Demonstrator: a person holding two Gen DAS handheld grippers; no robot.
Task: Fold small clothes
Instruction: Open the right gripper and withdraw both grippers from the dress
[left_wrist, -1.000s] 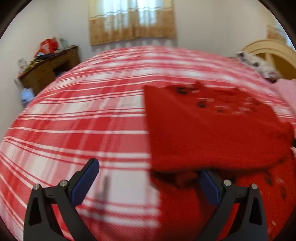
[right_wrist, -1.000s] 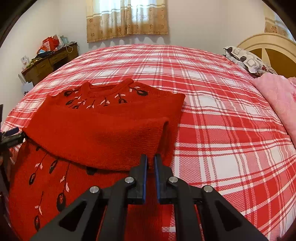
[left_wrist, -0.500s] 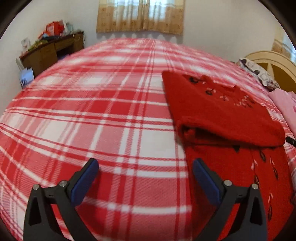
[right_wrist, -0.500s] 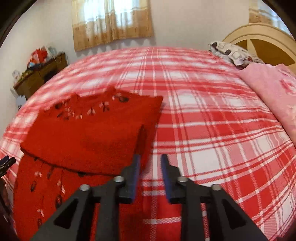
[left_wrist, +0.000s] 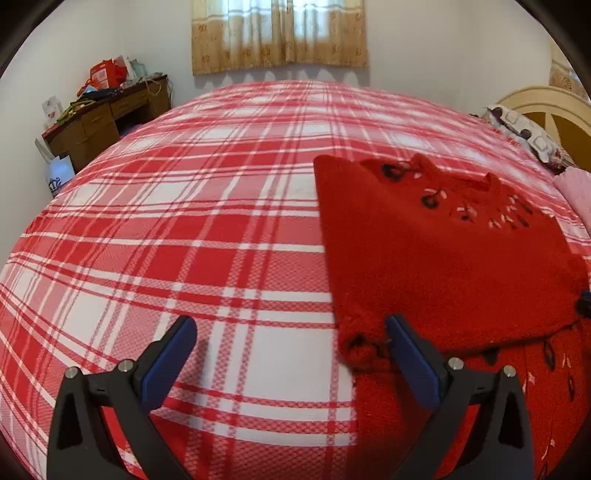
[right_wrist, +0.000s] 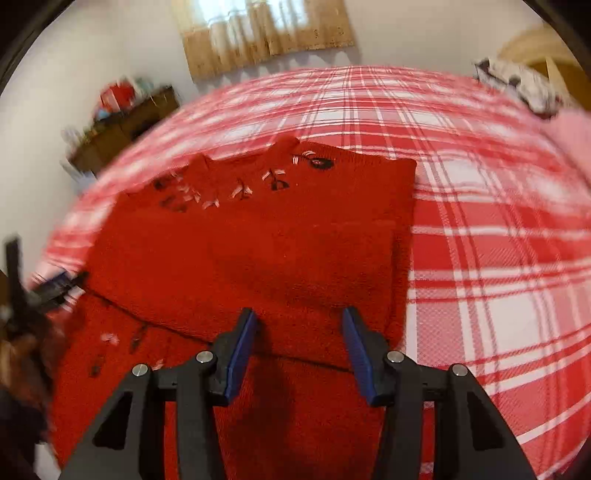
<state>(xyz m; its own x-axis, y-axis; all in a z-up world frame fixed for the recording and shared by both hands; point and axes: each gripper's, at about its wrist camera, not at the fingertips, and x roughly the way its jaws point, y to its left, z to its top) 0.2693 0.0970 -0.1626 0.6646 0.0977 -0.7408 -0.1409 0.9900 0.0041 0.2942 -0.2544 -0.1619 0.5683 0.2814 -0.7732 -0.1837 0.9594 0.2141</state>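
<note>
A red knitted sweater (left_wrist: 436, 251) (right_wrist: 258, 251) with dark and pale embroidery at the neckline lies flat on the red-and-white plaid bedspread (left_wrist: 184, 240). A sleeve is folded across its chest. My left gripper (left_wrist: 290, 332) stands wide open over the bedspread at the sweater's left edge, its right finger beside the cuff (left_wrist: 362, 347). My right gripper (right_wrist: 299, 321) hovers over the folded sleeve. Its jaws are opening, and no cloth is pinched between them. The left gripper (right_wrist: 48, 291) shows blurred at the left edge of the right wrist view.
A cluttered wooden desk (left_wrist: 107, 118) stands against the far left wall, under a curtained window (left_wrist: 280, 33). At the right are a cream headboard (left_wrist: 546, 110), a patterned pillow (left_wrist: 524, 136) and a pink blanket (left_wrist: 576, 188).
My right jaws, shut at the folded sleeve's edge a second ago, have parted and the sleeve lies flat. The left gripper stayed open, swinging away from the sweater and back.
</note>
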